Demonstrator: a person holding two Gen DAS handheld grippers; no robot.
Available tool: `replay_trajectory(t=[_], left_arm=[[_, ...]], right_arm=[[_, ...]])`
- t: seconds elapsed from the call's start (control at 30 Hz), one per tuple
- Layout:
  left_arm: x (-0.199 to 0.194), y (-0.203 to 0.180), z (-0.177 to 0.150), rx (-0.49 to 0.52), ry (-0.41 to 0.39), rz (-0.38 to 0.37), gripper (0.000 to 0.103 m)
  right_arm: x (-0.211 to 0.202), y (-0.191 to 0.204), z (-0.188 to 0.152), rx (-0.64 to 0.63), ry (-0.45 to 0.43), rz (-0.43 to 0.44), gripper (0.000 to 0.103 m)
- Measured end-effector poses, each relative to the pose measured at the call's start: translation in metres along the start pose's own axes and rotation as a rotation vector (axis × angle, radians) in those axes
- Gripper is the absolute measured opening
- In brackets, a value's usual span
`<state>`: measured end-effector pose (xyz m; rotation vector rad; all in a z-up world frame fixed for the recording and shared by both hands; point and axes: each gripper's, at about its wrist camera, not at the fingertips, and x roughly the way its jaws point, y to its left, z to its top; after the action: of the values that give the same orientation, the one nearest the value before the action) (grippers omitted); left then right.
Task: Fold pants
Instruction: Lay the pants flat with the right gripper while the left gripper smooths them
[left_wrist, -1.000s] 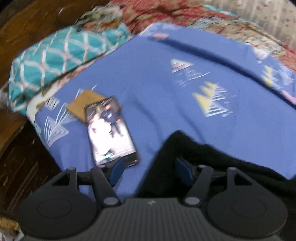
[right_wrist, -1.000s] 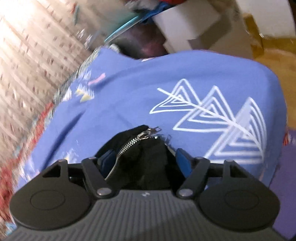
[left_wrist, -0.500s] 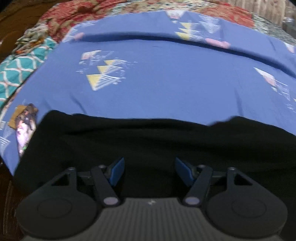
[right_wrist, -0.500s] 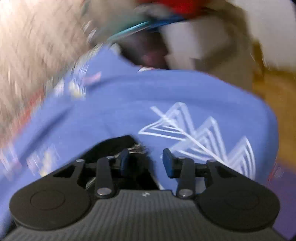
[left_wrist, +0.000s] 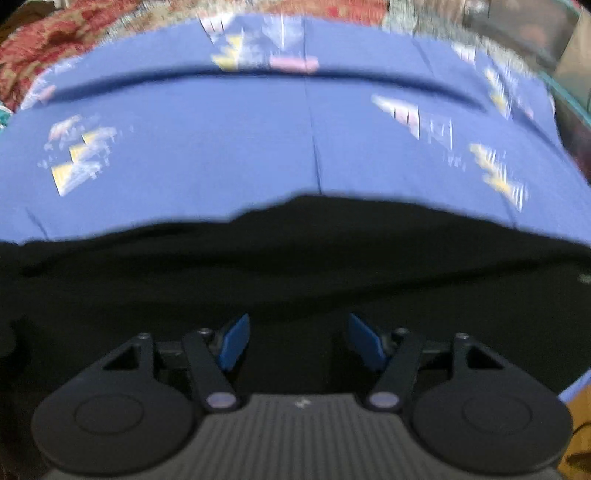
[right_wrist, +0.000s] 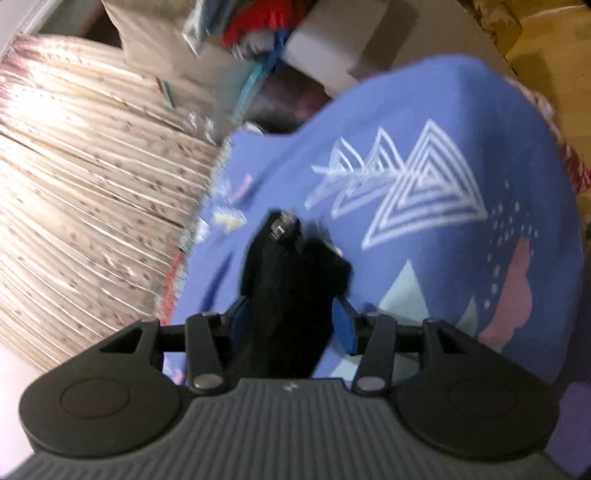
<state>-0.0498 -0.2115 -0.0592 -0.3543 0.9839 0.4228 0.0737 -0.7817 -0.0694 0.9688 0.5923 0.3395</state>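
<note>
The black pants (left_wrist: 295, 266) lie spread across the blue bedsheet (left_wrist: 221, 155). The left gripper (left_wrist: 297, 341) hovers over them, jaws apart and empty. The right gripper (right_wrist: 291, 325) has just been opening, with the zipper end between its jaws, probably released. Next, I think, each must take a new edge for the fold

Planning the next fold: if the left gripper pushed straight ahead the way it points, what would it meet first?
Most likely the black pants: they fill the view right ahead of the left gripper, whose jaws are open and empty. The blue sheet lies beyond. Blur leaves depth uncertain.
</note>
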Motion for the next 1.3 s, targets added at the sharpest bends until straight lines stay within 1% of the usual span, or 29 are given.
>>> replay_trajectory(t=[0.07, 0.1, 0.13, 0.17, 0.2, 0.23, 0.27, 0.3, 0.33, 0.4, 0.47, 0.5, 0.57, 0.63, 0.73, 0.77, 0.8, 0.83, 0.9, 0.93, 0.97, 1.0, 1.07, 1.13, 1.17, 1.2, 1.23, 1.27, 1.3], left_arm=[[0.021, 0.001, -0.006, -0.001, 0.093, 0.051, 0.062], [0.028, 0.005, -0.009, -0.014, 0.116, 0.060, 0.064], [0.029, 0.010, -0.011, -0.032, 0.106, 0.044, 0.064], [0.028, 0.013, -0.012, -0.047, 0.101, 0.031, 0.063], [0.026, 0.015, -0.011, -0.056, 0.098, 0.024, 0.060], [0.023, 0.017, -0.011, -0.064, 0.090, 0.019, 0.055], [0.018, 0.019, -0.012, -0.074, 0.080, 0.011, 0.052], [0.014, 0.021, -0.010, -0.084, 0.069, -0.004, 0.049], [0.009, 0.025, -0.011, -0.098, 0.048, -0.031, 0.048], [0.001, 0.034, -0.006, -0.114, 0.017, -0.052, 0.048], [-0.005, 0.042, -0.007, -0.130, -0.003, -0.056, 0.046], [-0.008, 0.046, -0.007, -0.142, -0.012, -0.067, 0.046], [-0.013, 0.056, -0.007, -0.164, -0.028, -0.089, 0.046], [-0.017, 0.060, -0.011, -0.176, -0.045, -0.107, 0.046], [-0.019, 0.072, -0.014, -0.176, -0.059, -0.124, 0.046], [-0.019, 0.078, -0.009, -0.172, -0.059, -0.128, 0.046], [-0.022, 0.082, -0.013, -0.174, -0.061, -0.129, 0.046], [-0.022, 0.088, -0.016, -0.177, -0.062, -0.132, 0.047], [-0.032, 0.100, -0.024, -0.186, -0.073, -0.134, 0.047], [-0.038, 0.111, -0.030, -0.193, -0.092, -0.133, 0.047], [-0.045, 0.123, -0.034, -0.199, -0.119, -0.132, 0.048], [-0.056, 0.135, -0.037, -0.211, -0.151, -0.129, 0.050], [-0.080, 0.167, -0.045, -0.256, -0.216, -0.118, 0.051], [-0.099, 0.200, -0.055, -0.320, -0.265, -0.083, 0.054], [-0.105, 0.217, -0.057, -0.353, -0.279, -0.058, 0.055], [-0.109, 0.232, -0.062, -0.392, -0.289, -0.031, 0.058], [-0.112, 0.247, -0.068, -0.439, -0.293, -0.003, 0.062], [-0.113, 0.263, -0.074, -0.493, -0.291, 0.020, 0.064], [-0.112, 0.275, -0.079, -0.543, -0.285, 0.028, 0.065]], right_arm=[[0.016, -0.001, 0.003, 0.007, 0.006, -0.011, 0.055], [0.020, -0.003, 0.005, 0.020, 0.004, -0.012, 0.055], [0.027, -0.003, 0.009, 0.038, 0.003, -0.004, 0.056], [0.031, -0.003, 0.010, 0.048, 0.006, -0.001, 0.055], [0.033, -0.001, 0.010, 0.050, 0.010, -0.012, 0.040], [0.032, -0.001, 0.008, 0.043, 0.021, -0.027, 0.016], [0.026, 0.000, 0.006, 0.039, 0.031, -0.029, 0.015], [0.023, 0.006, 0.005, 0.029, 0.021, -0.024, 0.014], [0.018, 0.016, 0.006, 0.007, 0.011, -0.004, 0.013], [0.005, 0.034, 0.001, -0.052, 0.001, 0.039, 0.013], [-0.001, 0.066, -0.004, -0.158, 0.012, 0.086, 0.013], [-0.003, 0.083, -0.009, -0.218, 0.031, 0.113, 0.013], [-0.003, 0.120, -0.026, -0.357, 0.097, 0.161, 0.013], [0.001, 0.153, -0.052, -0.497, 0.178, 0.199, 0.013], [0.016, 0.195, -0.116, -0.724, 0.335, 0.244, 0.013], [0.028, 0.203, -0.139, -0.781, 0.392, 0.232, 0.014], [0.038, 0.207, -0.162, -0.841, 0.446, 0.202, 0.018], [0.052, 0.208, -0.187, -0.909, 0.499, 0.150, 0.027], [0.082, 0.201, -0.231, -1.046, 0.641, 0.025, 0.044], [0.084, 0.199, -0.242, -1.078, 0.651, -0.004, 0.046], [0.077, 0.201, -0.244, -1.092, 0.632, 0.012, 0.046], [0.071, 0.206, -0.239, -1.076, 0.634, 0.043, 0.050], [0.060, 0.220, -0.219, -1.017, 0.617, 0.122, 0.051], [0.053, 0.234, -0.201, -0.971, 0.578, 0.182, 0.050], [0.049, 0.236, -0.196, -0.943, 0.560, 0.195, 0.050], [0.051, 0.239, -0.189, -0.901, 0.539, 0.199, 0.050], [0.050, 0.233, -0.188, -0.867, 0.531, 0.197, 0.049], [0.058, 0.230, -0.188, -0.835, 0.530, 0.179, 0.047], [0.074, 0.228, -0.191, -0.812, 0.541, 0.144, 0.038]])
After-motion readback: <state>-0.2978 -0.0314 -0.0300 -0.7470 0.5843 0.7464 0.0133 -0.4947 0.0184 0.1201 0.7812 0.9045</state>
